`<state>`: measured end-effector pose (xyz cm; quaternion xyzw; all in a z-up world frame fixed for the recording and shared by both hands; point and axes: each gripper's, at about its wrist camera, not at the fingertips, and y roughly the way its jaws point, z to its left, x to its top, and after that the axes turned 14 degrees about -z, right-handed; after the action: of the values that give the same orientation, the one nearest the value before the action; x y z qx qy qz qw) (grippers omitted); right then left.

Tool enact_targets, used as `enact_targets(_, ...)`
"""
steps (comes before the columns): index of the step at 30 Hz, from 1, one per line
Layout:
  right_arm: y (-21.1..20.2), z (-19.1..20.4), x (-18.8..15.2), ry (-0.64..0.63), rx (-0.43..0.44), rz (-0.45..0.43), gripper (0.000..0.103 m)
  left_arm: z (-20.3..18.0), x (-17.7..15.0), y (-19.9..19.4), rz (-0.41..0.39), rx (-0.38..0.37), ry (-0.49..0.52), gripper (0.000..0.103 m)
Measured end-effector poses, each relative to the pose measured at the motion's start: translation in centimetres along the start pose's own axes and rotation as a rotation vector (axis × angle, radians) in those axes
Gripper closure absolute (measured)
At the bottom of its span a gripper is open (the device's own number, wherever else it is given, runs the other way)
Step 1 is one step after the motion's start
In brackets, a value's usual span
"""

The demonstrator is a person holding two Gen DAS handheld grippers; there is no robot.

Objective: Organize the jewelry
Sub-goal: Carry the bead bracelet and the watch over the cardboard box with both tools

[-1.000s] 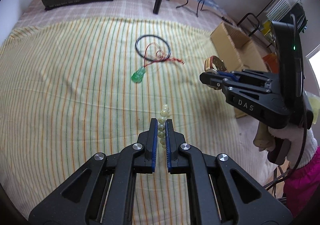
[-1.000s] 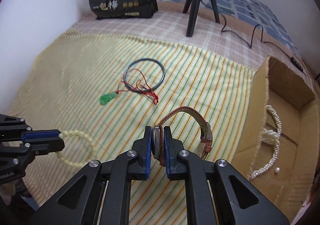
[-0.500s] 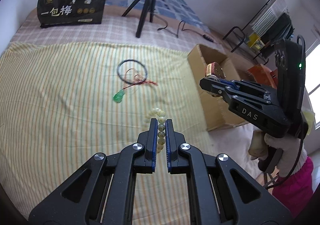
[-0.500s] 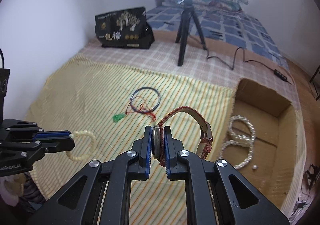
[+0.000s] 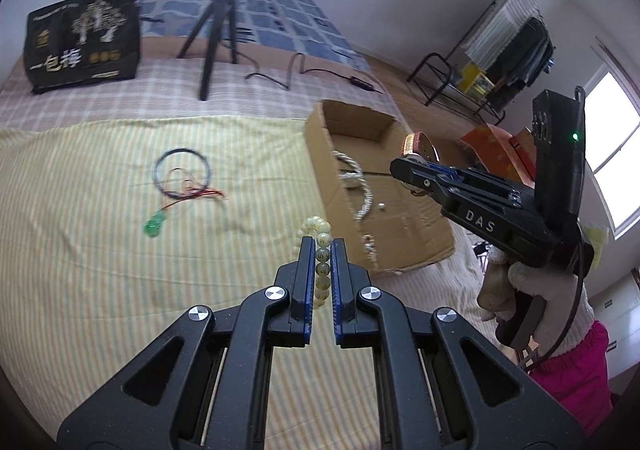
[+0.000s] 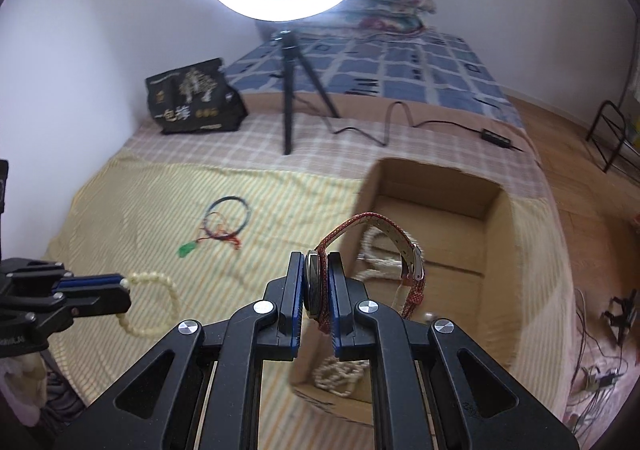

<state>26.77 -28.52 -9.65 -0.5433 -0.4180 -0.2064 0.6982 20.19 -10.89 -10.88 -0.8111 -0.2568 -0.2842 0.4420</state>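
My left gripper [image 5: 322, 246] is shut on a pale yellow bead bracelet [image 5: 320, 246] and holds it above the striped cloth, just left of the open cardboard box [image 5: 400, 217]. The bracelet [image 6: 154, 302] hangs from that gripper [image 6: 124, 290] in the right wrist view. My right gripper [image 6: 316, 262] is shut on a wristwatch with a red strap [image 6: 384, 234] and holds it over the box's near edge [image 6: 500, 250]. A white pearl necklace [image 5: 356, 185] lies in the box. A dark bangle [image 5: 182, 173] and a green pendant on red cord [image 5: 154, 223] lie on the cloth.
A ring light on a black tripod [image 6: 290, 89] stands behind the cloth, its cable [image 6: 384, 125] trailing right. A black printed bag [image 5: 84, 41] leans at the back left. A metal rack [image 5: 480, 69] stands beyond the bed edge.
Both grippers have risen and swung right toward the box with their loads. The watch now hangs over the box edge, and the bead bracelet is lifted off the cloth.
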Motion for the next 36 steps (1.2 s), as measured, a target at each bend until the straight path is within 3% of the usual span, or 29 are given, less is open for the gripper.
enact_targets(17,0.4,-7.0,-0.8,0.097,-0.082,0.010,0.094,-7.0,0.0,4.8,0.025,-0.103,0.033,0.098)
enact_targets(36,4.3,-10.8,-2.1,0.147,-0.103,0.068,0.094,-10.2,-2.5,11.1,0.097,-0.060,0.142,0.098)
